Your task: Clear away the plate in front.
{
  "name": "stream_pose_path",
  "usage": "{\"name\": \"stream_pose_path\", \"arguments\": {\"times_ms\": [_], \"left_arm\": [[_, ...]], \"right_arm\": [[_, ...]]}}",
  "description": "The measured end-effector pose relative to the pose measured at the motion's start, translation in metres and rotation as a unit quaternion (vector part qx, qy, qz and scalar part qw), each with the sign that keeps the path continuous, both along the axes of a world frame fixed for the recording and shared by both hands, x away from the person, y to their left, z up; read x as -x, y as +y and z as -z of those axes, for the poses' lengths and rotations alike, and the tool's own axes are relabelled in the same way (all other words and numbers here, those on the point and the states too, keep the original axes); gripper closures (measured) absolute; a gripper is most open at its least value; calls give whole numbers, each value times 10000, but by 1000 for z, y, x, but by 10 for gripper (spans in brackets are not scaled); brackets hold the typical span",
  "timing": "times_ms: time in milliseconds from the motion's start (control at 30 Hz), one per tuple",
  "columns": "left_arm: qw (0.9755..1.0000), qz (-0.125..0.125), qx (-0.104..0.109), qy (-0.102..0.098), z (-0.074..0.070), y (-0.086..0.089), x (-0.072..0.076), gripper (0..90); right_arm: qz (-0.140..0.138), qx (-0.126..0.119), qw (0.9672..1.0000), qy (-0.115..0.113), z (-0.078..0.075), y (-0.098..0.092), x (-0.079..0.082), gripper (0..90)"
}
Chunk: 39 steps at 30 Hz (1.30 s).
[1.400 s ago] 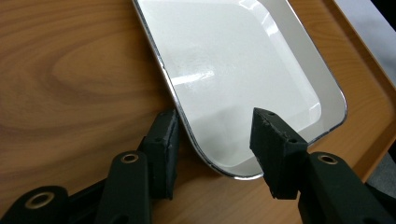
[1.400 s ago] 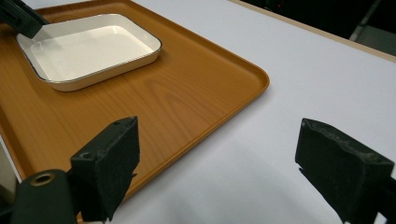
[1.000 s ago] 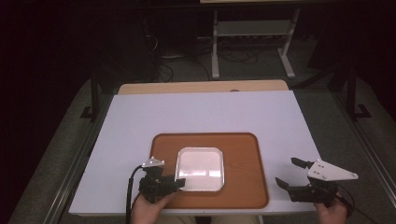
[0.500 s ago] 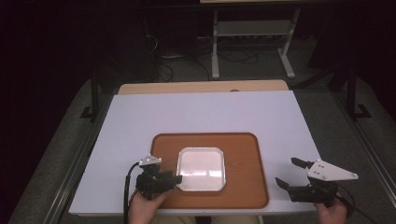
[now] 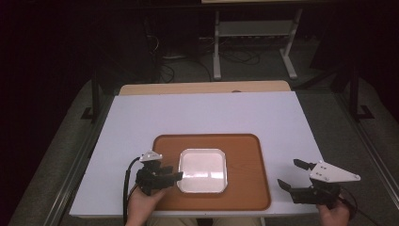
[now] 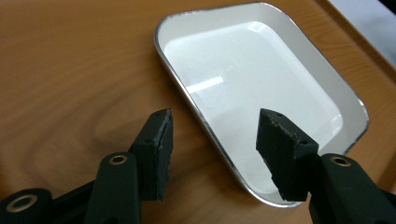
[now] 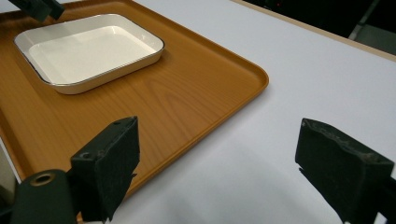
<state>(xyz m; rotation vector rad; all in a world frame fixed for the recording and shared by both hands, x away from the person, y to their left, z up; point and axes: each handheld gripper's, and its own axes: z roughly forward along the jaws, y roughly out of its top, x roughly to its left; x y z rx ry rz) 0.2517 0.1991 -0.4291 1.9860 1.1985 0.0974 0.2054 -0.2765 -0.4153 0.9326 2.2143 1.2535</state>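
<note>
A white rectangular dish (image 5: 203,170) with a thin metal rim lies in the middle of a brown wooden tray (image 5: 244,160). My left gripper (image 5: 176,176) is at the dish's left edge. In the left gripper view the left gripper (image 6: 215,121) straddles the rim of the dish (image 6: 252,74), one jaw over the tray (image 6: 70,70) and the other over the dish's inside. Its jaws have just been opening and do not press on the rim. My right gripper (image 5: 288,173) rests open over the white table, right of the tray, holding nothing.
The white tabletop (image 5: 207,113) extends far beyond the tray on all sides. A metal rack (image 5: 254,28) and cables stand on the dark floor behind. The right gripper view shows the tray's corner (image 7: 187,93), the dish (image 7: 88,49) and the left gripper's tips (image 7: 39,7).
My left gripper has drawn back slightly to the left, from over the dish's edge to its rim, and its jaws stand wider apart. The right gripper has not moved.
</note>
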Motion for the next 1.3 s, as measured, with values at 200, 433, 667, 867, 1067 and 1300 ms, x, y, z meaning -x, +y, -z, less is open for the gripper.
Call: {"name": "stream_pose_path", "arguments": {"times_ms": [200,433,667,867,1067,1300], "left_arm": [[9995,148,-174,-230,-1,4,-3,431],[9990,317,-173,-270,1,12,-6,400],[9981,391,-117,-452,-3,22,-5,383],[9963,639,-75,-570,-3,27,-5,351],[9938,802,-115,-761,-7,34,-4,326],[9929,708,5,-953,-11,53,-4,310]], "right_arm": [[20,23,10000,21,0,0,0,130],[31,18,10000,30,1,0,-1,130],[35,10,10000,36,1,-1,-1,130],[67,-1,10000,46,1,-1,-2,130],[94,2,9999,55,1,-1,-2,130],[101,-2,9999,58,1,-1,-2,130]]}}
